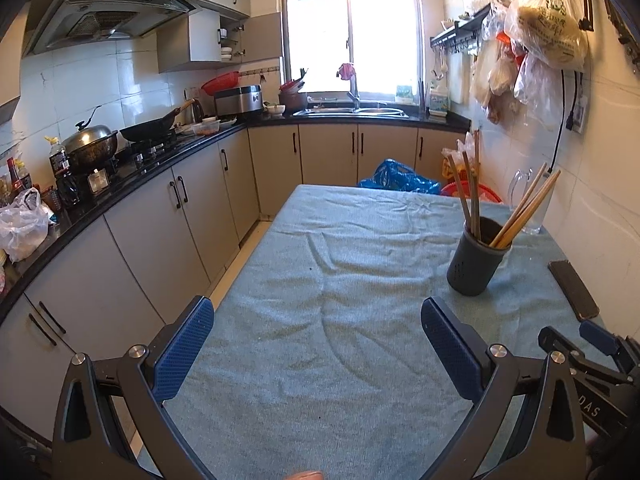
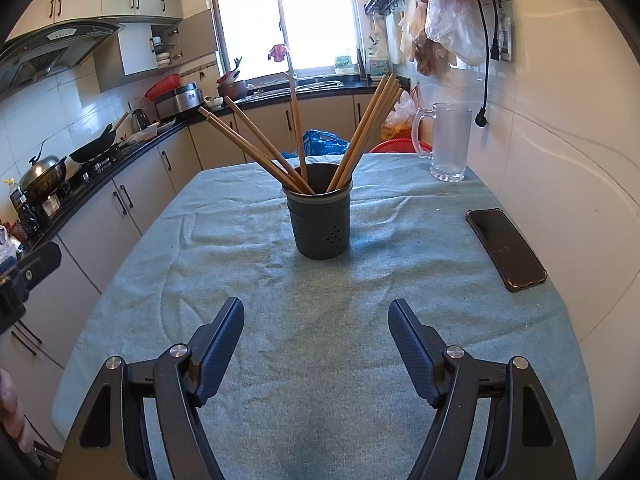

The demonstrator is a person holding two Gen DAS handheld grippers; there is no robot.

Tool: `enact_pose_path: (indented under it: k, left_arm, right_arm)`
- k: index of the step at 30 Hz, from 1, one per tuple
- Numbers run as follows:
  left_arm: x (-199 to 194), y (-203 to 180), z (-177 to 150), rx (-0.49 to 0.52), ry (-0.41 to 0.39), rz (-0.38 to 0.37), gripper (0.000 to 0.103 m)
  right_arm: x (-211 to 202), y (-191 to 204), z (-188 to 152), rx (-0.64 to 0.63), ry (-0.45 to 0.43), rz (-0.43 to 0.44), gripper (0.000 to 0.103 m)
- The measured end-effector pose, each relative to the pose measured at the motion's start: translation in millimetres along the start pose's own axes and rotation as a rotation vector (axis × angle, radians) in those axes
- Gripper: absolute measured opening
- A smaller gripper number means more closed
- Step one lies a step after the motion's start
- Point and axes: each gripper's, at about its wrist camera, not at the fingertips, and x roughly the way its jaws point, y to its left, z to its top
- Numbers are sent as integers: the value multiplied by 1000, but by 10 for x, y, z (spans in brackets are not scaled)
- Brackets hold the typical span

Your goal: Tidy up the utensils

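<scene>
A: Right wrist view first, biggest thing down. What carries it all?

B: A table under a blue-green cloth, wrinkled across the middle. Its near edge is cut off below both tongs.

A: And on it?

B: A dark holder stands upright near the centre, with wooden chopsticks fanned out of it, some leaning left, some right. A clear glass mug stands at the far right corner, and a black phone lies flat along the right edge, well apart from the holder.

A: The tongs?

B: The right gripper has its jaws spread wide, nothing between them, touching nothing; it sits above the cloth on the near side of the holder. The left gripper is also wide open and empty, over the cloth toward the left edge.

A: Anything hard to read?

B: In the left wrist view the holder sits off to the right, and the mug is mostly hidden behind the chopsticks. The window is blown out white. How many chopsticks there are, I cannot count for sure.
</scene>
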Motion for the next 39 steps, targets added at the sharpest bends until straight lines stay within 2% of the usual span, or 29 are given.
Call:
enact_pose_path:
  k: [16,39]
  left_arm:
    - [55,-40,-47,12,45,-19,103]
    - [109,-92,-97,22,67,-32,103]
  right_arm:
    - [-56,-43,-35,7,-7,-16,80]
    - [-54,-87,-45,23,-14,-34,81]
